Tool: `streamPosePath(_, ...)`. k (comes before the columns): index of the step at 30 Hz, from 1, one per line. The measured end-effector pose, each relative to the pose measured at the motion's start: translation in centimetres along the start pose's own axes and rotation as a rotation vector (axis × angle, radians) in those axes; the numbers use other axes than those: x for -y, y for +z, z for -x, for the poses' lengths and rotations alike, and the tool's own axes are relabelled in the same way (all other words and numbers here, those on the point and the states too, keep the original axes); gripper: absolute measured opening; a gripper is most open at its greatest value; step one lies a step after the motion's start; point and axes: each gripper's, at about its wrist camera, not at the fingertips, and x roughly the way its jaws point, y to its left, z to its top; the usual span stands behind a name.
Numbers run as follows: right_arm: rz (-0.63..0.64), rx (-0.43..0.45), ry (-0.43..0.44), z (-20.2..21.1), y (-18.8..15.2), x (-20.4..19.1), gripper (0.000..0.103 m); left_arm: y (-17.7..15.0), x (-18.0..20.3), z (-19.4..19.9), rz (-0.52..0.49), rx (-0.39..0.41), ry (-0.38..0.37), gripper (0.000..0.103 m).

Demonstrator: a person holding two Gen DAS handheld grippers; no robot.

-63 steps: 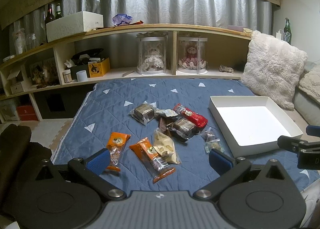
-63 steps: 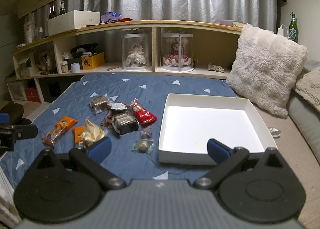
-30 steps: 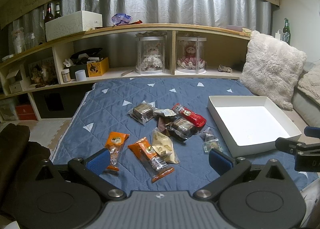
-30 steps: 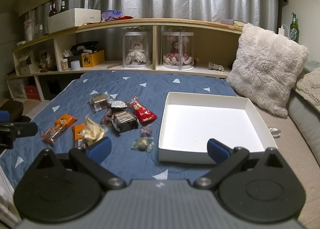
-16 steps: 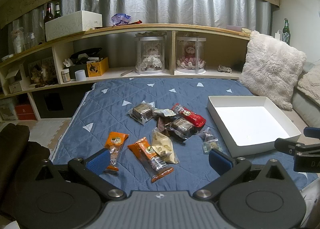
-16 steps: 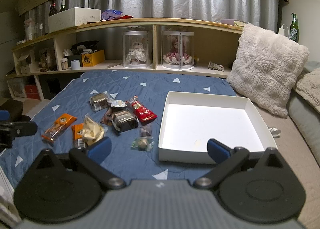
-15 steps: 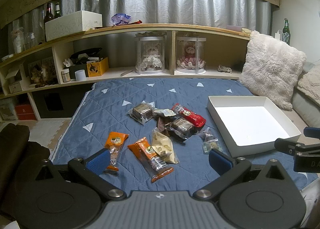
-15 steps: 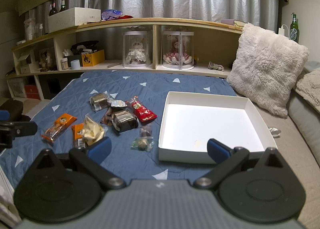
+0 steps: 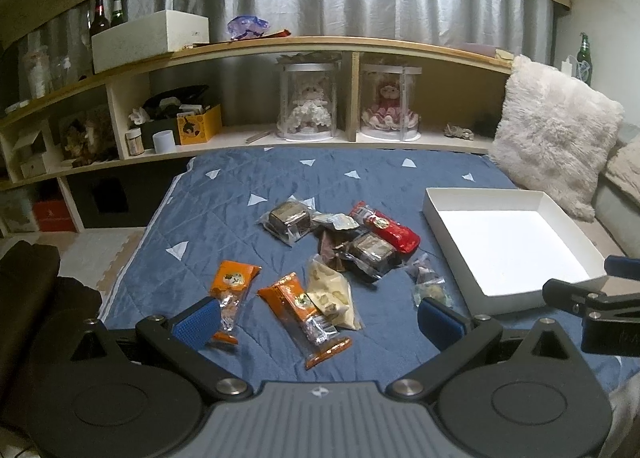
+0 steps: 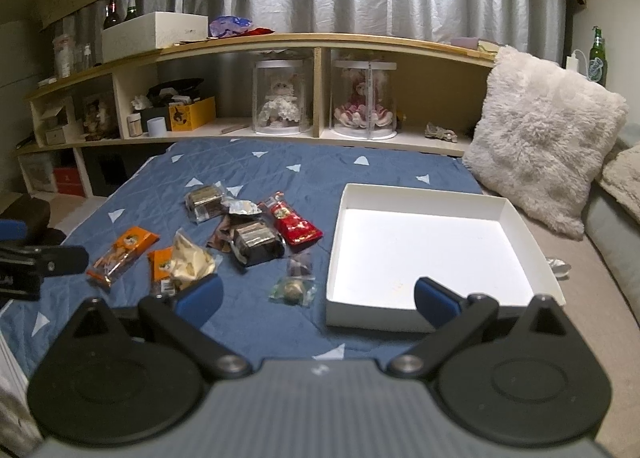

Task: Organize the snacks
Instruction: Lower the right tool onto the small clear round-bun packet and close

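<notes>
From the left wrist view, the left tool (image 9: 319,316) is hanging low over the near edge of the blue quilt (image 9: 240,194) on the bed. Its two blue fingers are sitting wide apart and are holding nothing. The snacks are lying in a loose pile on the quilt, just past the tool. An orange packet (image 9: 233,282) is lying close to the left finger. A second orange packet (image 9: 304,308) is lying in the middle, with a pale yellow bag (image 9: 332,294) touching it. Farther back, a red packet (image 9: 386,226) and two clear packs of brown cake (image 9: 288,218) are sitting together. A small clear candy bag (image 9: 428,284) is lying near the right finger. The white box (image 9: 436,214) is sitting on the quilt to the right of the snacks, and nothing is showing inside it. The right tool (image 9: 592,298) is poking in at the right edge, beside the box's near corner.

From the right wrist view, the right tool (image 10: 316,298) is hanging over the near side of the bed, with its fingers wide apart and holding nothing. The white box (image 10: 344,202) is sitting straight ahead, with its right finger in front of its near wall. The snacks are lying to the left of the box, none inside it. The left tool (image 10: 40,262) is showing at the left edge. A fluffy pillow (image 10: 544,138) is leaning behind the box.
</notes>
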Motion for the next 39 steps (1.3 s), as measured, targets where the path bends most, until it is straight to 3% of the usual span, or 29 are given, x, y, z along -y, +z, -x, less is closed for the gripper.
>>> streamPosePath(19,0.005,-0.026,0.037,-6.2,3.6,-0.1,0.102,5.7,-5.0,-5.2,0.123,-0.026,0.121,0.103)
streamPosePath(30,-0.036,-0.11,0.043,-12.3,5.0,0.0,0.102,7.8,-7.9,-11.1,0.136,-0.127,0.173,0.103)
streamPosePath(36,-0.07,-0.157,0.052,-15.3,4.5,0.3,0.101,7.7,-9.6,-15.4,0.135,-0.237,0.193,0.103)
streamPosePath(39,-0.094,-0.191,0.078,-16.8,4.2,0.6,0.095,7.3,-10.1,-17.1,0.131,-0.29,0.198,0.103)
